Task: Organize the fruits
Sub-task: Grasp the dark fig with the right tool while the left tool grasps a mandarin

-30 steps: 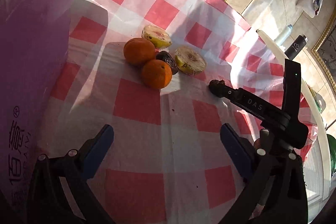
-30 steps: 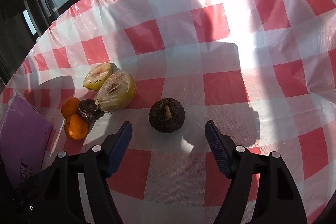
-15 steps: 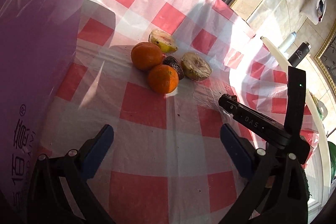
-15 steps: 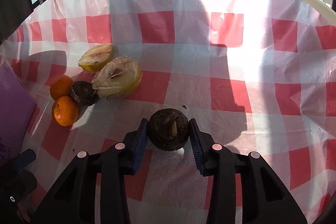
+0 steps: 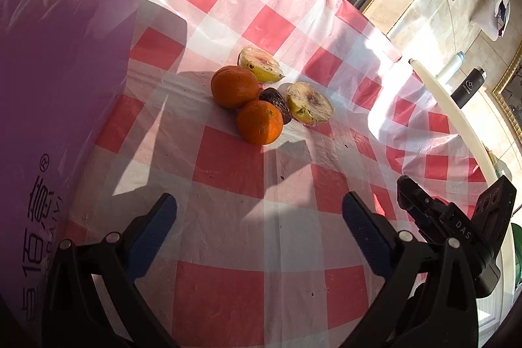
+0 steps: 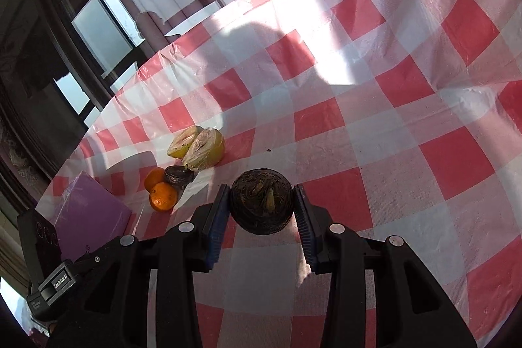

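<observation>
**Now in the grip: dark fruit heads for the pile**

Firmly clamped between the blue fingers [image 6: 218, 217] of the right gripper [image 6: 261, 217], a round, dark brown fruit [image 6: 261, 206] with a rough, fibrous skin hangs over the red-and-white checked cloth [image 6: 375, 119] of the bench. A second ago it sat on the cloth between fingers spread wide; half a second ago they had closed on it, and since then the view has swung so that the window side of the room fills the upper left.

Beyond and to the left lies the gathered group: two oranges [image 5: 260, 122], a small dark fruit [image 5: 277, 101] wedged against them, and two film-wrapped cut halves [image 5: 310, 103] with pale flesh, all touching or just beside one another. A purple packet [image 5: 58, 87] stands close on the left.

The left gripper [image 5: 257, 229] hovers low over bare cloth, its fingers wide apart and holding nothing, much as it did a second ago.

The carry appears under way. The next move likely calls for setting the dark fruit down beside the cluster without knocking the oranges, which could roll.
</observation>
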